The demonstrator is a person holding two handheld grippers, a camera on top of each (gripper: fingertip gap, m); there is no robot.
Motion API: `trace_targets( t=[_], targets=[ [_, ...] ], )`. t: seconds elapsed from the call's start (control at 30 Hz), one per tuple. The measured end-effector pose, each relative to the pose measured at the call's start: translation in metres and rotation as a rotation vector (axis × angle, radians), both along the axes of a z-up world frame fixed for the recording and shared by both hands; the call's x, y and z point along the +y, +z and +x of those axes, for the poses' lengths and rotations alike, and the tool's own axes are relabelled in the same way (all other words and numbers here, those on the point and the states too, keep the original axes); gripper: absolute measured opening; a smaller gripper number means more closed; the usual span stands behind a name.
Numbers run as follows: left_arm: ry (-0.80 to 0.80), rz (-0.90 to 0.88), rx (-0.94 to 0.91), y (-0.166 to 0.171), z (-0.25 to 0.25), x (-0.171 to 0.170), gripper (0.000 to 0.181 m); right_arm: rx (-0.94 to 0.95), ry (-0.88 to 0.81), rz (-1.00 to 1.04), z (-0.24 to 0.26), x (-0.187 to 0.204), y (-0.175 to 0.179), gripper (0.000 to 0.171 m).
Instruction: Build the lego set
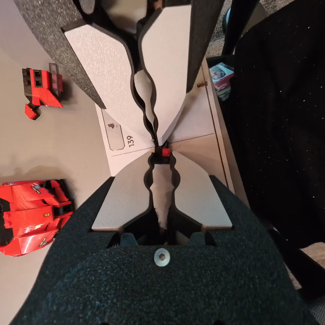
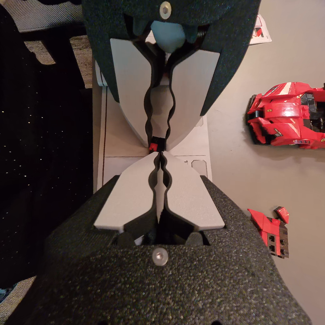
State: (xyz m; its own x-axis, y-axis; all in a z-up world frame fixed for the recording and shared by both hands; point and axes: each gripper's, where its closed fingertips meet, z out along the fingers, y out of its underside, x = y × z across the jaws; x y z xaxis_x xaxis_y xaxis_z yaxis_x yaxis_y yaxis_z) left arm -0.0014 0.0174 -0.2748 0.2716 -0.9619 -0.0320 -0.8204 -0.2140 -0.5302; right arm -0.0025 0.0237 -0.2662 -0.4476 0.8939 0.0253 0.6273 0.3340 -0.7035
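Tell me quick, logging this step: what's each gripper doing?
Left gripper: closed on the small black and red piece.
Right gripper: closed; whether it pinches anything cannot be told.

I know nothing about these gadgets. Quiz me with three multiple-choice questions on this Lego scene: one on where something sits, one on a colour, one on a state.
1. What lies under the two grippers' meeting tips?
A. instruction booklet
B. plate
C. keyboard

2. What colour is most of the nearly built car?
A. blue
B. red
C. yellow

3. How is the left gripper?
A. wide open, empty
B. out of sight
C. shut on a small piece

Answers:
1 A: the instruction booklet shows beneath the tips.
2 B: the car has a red body with black parts.
3 C: the left gripper pinches the small black and red piece; the right gripper meets it tip to tip.
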Motion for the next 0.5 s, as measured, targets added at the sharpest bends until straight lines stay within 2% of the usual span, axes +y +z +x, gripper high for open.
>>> trace_targets(
  t=[0.5],
  targets=[
    [-0.062, -0.078, 0.048, -0.0011, 0.0012, -0.0003, 0.016, -0.003, -0.068, -0.019, 0.0006, -0.0004, -0.0009, 0.0]
  ],
)
